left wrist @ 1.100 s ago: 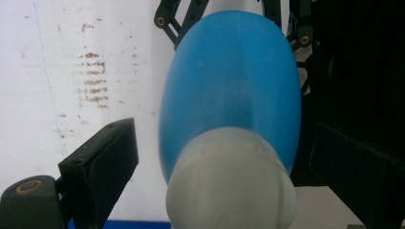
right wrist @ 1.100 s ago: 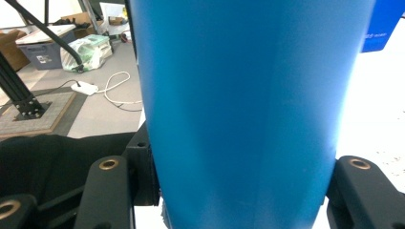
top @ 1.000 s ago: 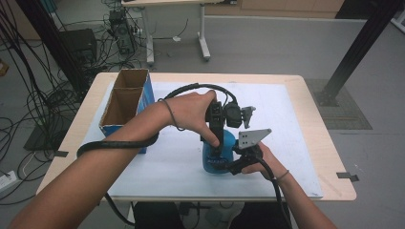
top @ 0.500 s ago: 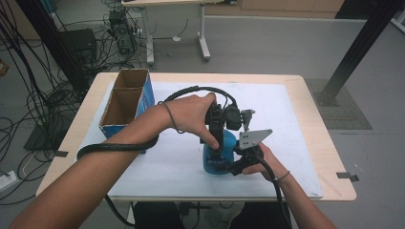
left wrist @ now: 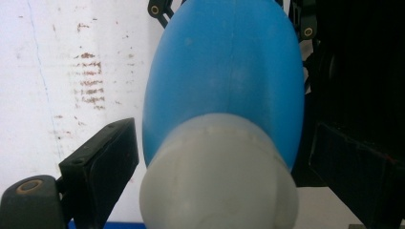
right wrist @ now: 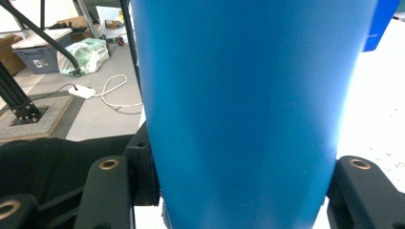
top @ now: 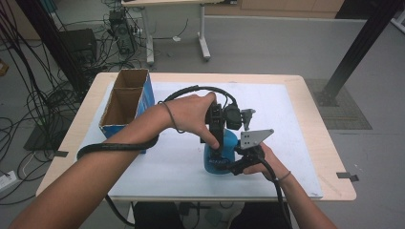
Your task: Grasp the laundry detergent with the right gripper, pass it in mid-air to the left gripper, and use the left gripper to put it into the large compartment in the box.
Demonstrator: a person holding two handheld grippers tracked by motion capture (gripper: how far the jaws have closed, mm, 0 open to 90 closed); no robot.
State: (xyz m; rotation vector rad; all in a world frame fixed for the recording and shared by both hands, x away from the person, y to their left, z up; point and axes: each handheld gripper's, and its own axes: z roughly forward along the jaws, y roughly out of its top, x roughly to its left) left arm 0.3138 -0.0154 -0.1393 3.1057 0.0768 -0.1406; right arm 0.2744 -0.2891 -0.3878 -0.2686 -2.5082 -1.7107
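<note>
I counted one blue bottle (top: 220, 160), one blue cardboard box (top: 125, 102) with two open compartments, one white sheet (top: 286, 143) covering most of the desk (top: 329, 157), and two grippers.

The bottle stood upright on the white sheet, near the front edge of the desk and slightly right of centre. The box sat well apart from it, at the far left of the desk. The bottle had a smooth, matte blue body that widened toward the base and narrowed toward the top. In the left gripper view its top (left wrist: 217, 176) carried a pale, translucent cap or neck section. A dark label band showed low on the body in the high view.

The right gripper (top: 234, 164) approached level from the right and was clamped on the lower body of the bottle, one jaw pressing each side. The left gripper (top: 215, 143) pointed down over the top of the bottle. Its jaws stood on either side of the pale cap. I could not tell whether its pads pressed on the cap.
</note>
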